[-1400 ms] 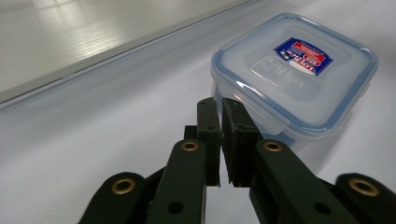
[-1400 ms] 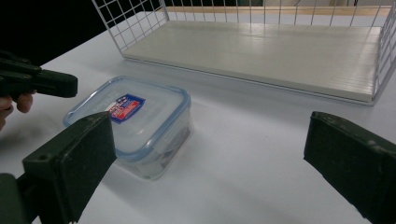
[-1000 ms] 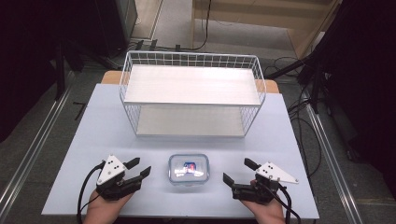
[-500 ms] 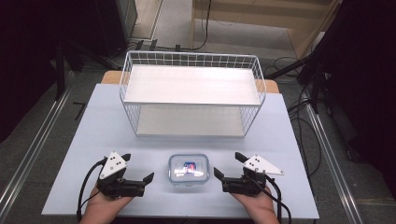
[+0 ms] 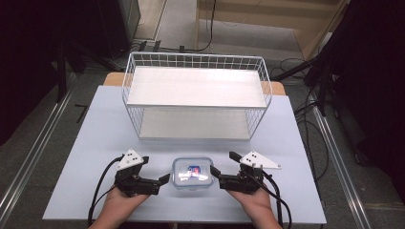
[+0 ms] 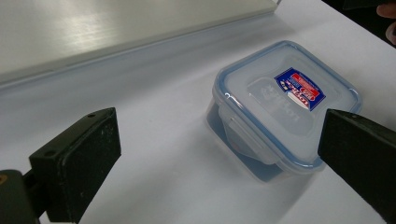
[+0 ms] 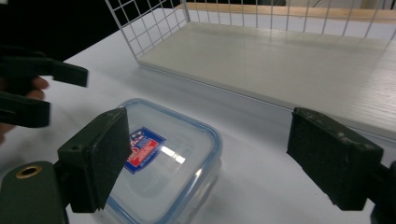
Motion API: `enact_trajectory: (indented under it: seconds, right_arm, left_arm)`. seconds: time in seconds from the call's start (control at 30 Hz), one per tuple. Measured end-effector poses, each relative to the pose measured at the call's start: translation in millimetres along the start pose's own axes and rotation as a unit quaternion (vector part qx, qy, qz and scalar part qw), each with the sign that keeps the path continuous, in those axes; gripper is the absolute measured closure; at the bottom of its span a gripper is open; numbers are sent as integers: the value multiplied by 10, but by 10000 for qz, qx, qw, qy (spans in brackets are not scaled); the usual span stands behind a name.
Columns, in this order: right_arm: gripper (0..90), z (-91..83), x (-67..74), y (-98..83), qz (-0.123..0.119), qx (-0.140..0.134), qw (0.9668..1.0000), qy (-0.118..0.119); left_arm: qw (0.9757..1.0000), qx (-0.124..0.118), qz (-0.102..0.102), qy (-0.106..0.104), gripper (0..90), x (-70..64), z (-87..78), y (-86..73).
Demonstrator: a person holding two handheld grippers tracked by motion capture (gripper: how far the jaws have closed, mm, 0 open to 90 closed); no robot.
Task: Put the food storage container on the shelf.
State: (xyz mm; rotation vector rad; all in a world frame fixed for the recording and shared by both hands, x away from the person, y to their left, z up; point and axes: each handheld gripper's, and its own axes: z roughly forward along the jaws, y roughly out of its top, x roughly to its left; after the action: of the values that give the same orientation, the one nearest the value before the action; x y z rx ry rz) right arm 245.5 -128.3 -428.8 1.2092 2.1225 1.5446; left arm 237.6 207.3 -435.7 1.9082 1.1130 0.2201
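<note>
A clear lidded food container (image 5: 192,173) with a blue seal and a red-blue label is placed near the front edge of the desk (image 5: 86,143), between the two grippers and in front of the white wire shelf rack (image 5: 196,98).

Risks, as judged: the container is light and its lid smooth, so it could be pushed sideways or spun if one gripper arrives before the other. A side latch could be popped by a pinch on the lid rim. A slip is likely if only a corner is caught.

The left gripper (image 5: 162,180) is held just left of the container, jaws spread fully wide after just being opened; in the left gripper view one jaw is seen close against the container's near corner (image 6: 280,163), with contact not determinable, and nothing is gripped. The right gripper (image 5: 213,171) is held just right of it, jaws fairly wide and just being narrowed; nothing is clamped, and only part of the container is framed between them.
</note>
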Motion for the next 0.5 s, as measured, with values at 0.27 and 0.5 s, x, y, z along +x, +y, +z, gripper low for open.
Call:
enact_trajectory:
  seconds: [0.27,0.5]
  right_arm:
    - [196,163,-19,-51,229,517,9983,172]
    - [286,292,19,-223,425,980,9932,466]
  left_arm:
    - [9959,372,-624,-546,63,21,270,-74]
    - [9913,426,-886,-881,123,-14,375,-96]
